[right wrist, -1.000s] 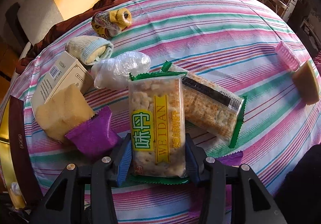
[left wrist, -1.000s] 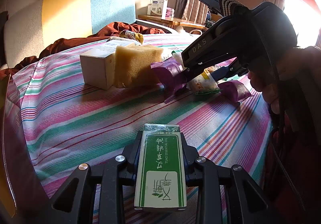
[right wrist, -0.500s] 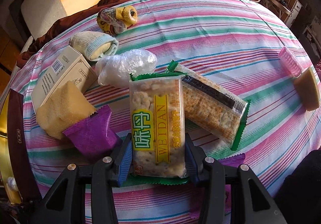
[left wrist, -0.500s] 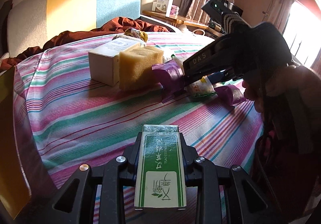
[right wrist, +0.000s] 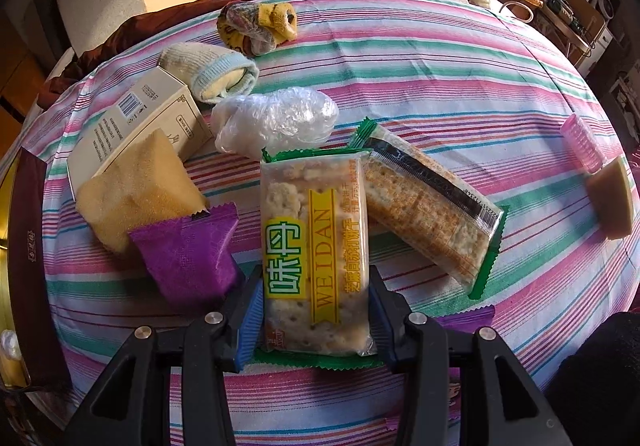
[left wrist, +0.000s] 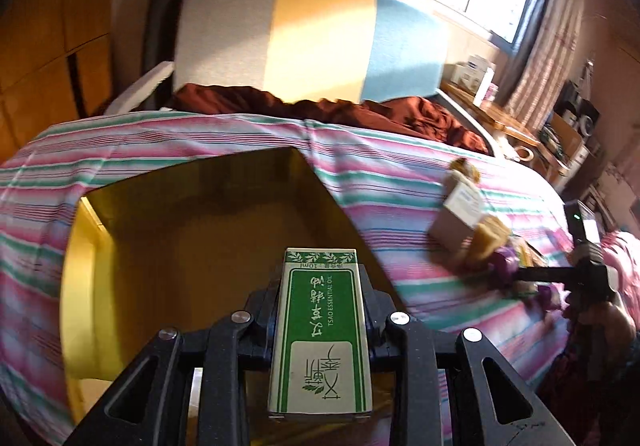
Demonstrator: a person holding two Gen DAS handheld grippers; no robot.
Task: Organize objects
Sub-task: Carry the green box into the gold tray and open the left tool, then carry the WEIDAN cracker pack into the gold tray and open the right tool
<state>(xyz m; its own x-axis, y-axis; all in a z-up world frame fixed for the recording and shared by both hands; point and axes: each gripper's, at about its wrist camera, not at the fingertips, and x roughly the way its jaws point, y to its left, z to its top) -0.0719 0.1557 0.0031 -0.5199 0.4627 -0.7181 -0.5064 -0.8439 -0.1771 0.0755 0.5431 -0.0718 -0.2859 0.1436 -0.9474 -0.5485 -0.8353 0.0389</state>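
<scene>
Bed cover (right wrist: 440, 58): striped pink/green/white, spans both views, everything sits on it.
Headboard (left wrist: 312, 34): padded, grey, yellow and blue panels, behind a crumpled dark red blanket (left wrist: 320, 106).
Yellow box (left wrist: 192, 230): open-topped, on the cover at the left wrist view's centre-left, interior in shadow, near wall lit bright yellow.
Left gripper (left wrist: 320, 302): jaws clenched on the green-and-white oil carton (left wrist: 320, 342), one pad on each long side; carton hangs over the yellow box's near edge, printed face up.
Right gripper (right wrist: 316, 306): jaws grasping the cracker pack (right wrist: 314, 258) by its lower half; pack's green crimped bottom edge lies on the cover. Also seen far right in the left wrist view (left wrist: 532, 278), blurred.
White carton (right wrist: 136, 126): barcode face up, left of centre, touching the yellow sponge (right wrist: 136, 186) leaning on its front.
Second cracker pack (right wrist: 432, 210): lies diagonally, just right of the gripped pack, top corner tucked behind it.
Purple packet (right wrist: 188, 250): overlaps the sponge's lower corner, just left of the right gripper's blue pad.
Clear plastic bundle (right wrist: 276, 118): behind the gripped pack, touching the white carton's corner.
Rolled cream sock (right wrist: 212, 72): behind the carton.
Yellow patterned sock roll (right wrist: 256, 22): further back, apart from the rest.
Tan wedge (right wrist: 612, 198): right edge, touching a pink ridged piece (right wrist: 580, 142).
</scene>
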